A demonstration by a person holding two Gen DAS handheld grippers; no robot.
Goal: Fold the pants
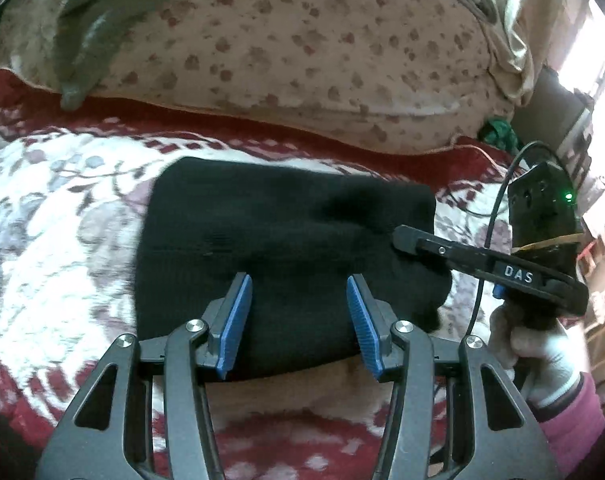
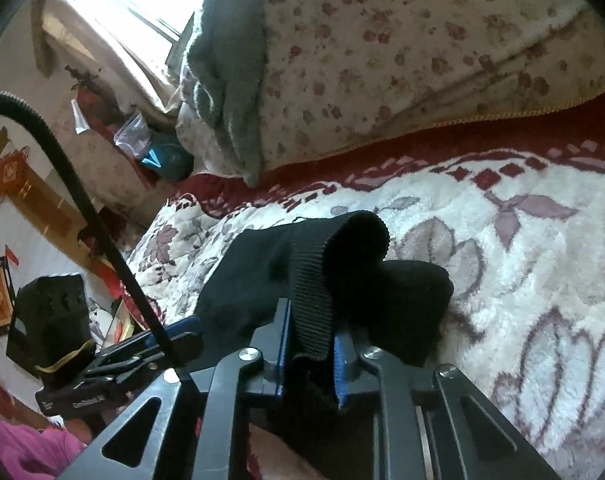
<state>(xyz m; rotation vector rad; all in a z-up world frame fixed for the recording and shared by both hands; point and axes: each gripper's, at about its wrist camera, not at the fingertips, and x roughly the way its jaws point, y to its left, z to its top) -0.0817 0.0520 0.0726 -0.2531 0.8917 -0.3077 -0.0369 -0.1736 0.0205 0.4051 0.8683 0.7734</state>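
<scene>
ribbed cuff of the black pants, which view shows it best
The right wrist view: the ribbed cuff stands close up, pinched between the right tool's blue pads. The left wrist view shows only the folded black pants as a dark, slightly blurred mass, ribbing unreadable.

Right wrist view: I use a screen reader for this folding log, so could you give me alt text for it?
The right gripper is clamped on a ribbed black cuff or band of the folded black pants, lifting it off a white and maroon floral blanket. A floral quilt with a grey-green towel lies behind, and the left gripper shows at lower left.
</scene>
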